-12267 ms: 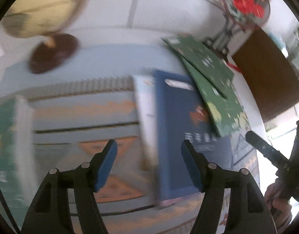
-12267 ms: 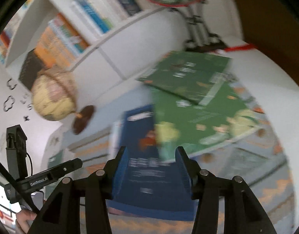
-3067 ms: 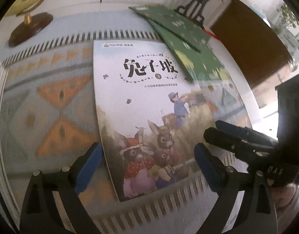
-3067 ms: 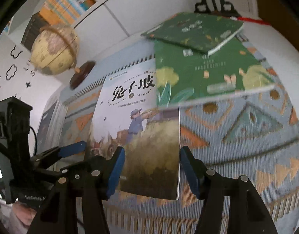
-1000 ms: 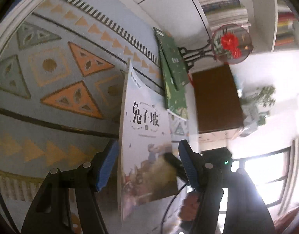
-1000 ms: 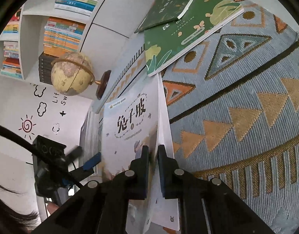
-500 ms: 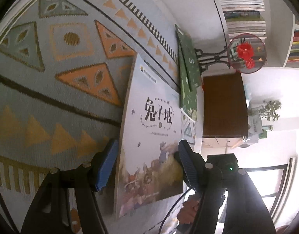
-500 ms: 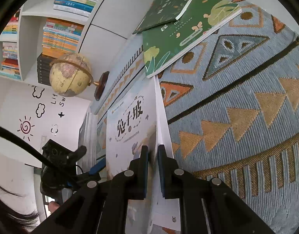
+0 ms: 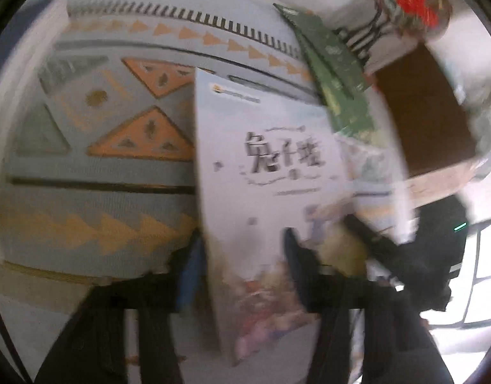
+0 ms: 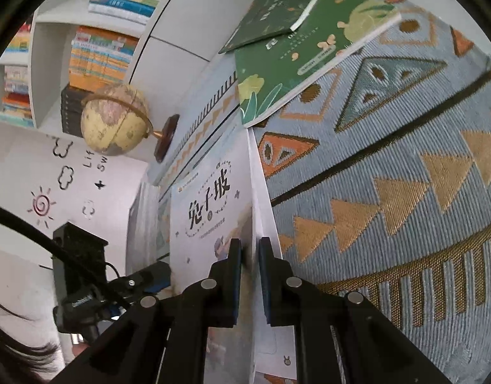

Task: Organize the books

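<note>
A white picture book [image 10: 207, 211] with rabbits on its cover stands tilted up off the patterned cloth [image 10: 405, 160]. My right gripper [image 10: 248, 256] is shut on the book's lower right edge. In the blurred left wrist view the same book [image 9: 261, 160] fills the middle. My left gripper [image 9: 242, 265] is closing around its lower left part, one pad beside the spine edge and the other in front of the cover, with a gap still showing. Two green books [image 10: 309, 48] lie overlapped at the far end of the cloth.
A globe [image 10: 114, 121] on a dark wooden base stands at the cloth's far left, in front of white shelves [image 10: 101, 54] full of books. A round ornament with red flowers [image 9: 411, 0] and a dark brown cabinet [image 9: 427, 112] are at the right.
The left wrist view has swung and blurred, and the left jaws stand narrower around the book than before. The right gripper and its hold on the book look unchanged.
</note>
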A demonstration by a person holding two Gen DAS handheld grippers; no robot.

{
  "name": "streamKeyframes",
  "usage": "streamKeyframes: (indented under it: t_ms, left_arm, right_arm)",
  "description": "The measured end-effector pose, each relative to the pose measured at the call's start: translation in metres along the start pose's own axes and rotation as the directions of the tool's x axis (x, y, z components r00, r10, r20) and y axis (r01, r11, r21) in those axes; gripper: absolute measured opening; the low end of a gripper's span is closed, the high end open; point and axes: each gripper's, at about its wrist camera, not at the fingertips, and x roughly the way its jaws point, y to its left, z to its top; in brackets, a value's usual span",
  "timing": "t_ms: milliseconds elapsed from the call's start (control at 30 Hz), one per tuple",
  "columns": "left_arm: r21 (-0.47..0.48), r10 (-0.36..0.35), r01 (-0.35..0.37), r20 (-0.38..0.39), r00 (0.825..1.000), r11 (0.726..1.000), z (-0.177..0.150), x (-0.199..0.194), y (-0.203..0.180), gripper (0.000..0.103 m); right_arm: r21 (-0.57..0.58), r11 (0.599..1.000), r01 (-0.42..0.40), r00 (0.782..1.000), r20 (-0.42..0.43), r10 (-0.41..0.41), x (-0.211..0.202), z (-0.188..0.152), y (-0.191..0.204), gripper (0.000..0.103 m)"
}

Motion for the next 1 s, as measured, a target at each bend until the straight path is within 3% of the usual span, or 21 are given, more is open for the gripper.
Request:
streamKeyframes:
  t_ms: [33, 233, 367, 500, 600, 767, 1000]
  left_arm:
    - [0.025, 0.035, -0.035, 0.006, 0.999, 0.999, -0.001, 0.0, -0.001, 0.023]
    - [0.072, 0.118, -0.12, 0.038, 0.992, 0.99, 0.001, -0.003, -0.007, 0.023]
    - [0.101, 0.107, -0.113, 0.07, 0.992, 0.988, 0.007, -0.018, -0.007, 0.023]
    - [0.105, 0.093, -0.101, 0.081, 0.992, 0.989, 0.01, -0.031, -0.003, 0.023]
    - [0.106, 0.096, -0.106, 0.094, 0.991, 0.989, 0.013, -0.038, 0.001, 0.023]
    - [0.078, 0.039, -0.05, 0.128, 0.991, 0.996, 0.023, -0.062, 0.014, 0.023]
    - [0.071, -0.024, 0.009, 0.213, 0.977, 0.997, 0.039, -0.103, 0.023, 0.023]
  right_arm:
    - [-0.005, 1.0, 0.003, 1.0, 0.001, -0.003, 0.0, 0.0, 0.001, 0.011]
    - [-0.085, 0.996, 0.038, 0.999, -0.006, -0.039, 0.001, -0.004, 0.014, 0.009]
    - [-0.13, 0.99, 0.045, 0.999, -0.016, -0.047, 0.003, -0.011, 0.027, 0.007]
    - [-0.112, 0.993, -0.035, 0.999, -0.021, 0.033, 0.004, -0.012, 0.041, 0.005]
    - [-0.166, 0.986, -0.024, 1.0, -0.015, 0.022, 0.004, -0.013, 0.059, 0.005]
    - [-0.216, 0.976, -0.034, 0.999, 0.008, 0.037, 0.003, -0.009, 0.091, 0.005]
    - [-0.262, 0.963, -0.061, 0.996, 0.04, 0.074, 0.0, 0.001, 0.134, 0.005]
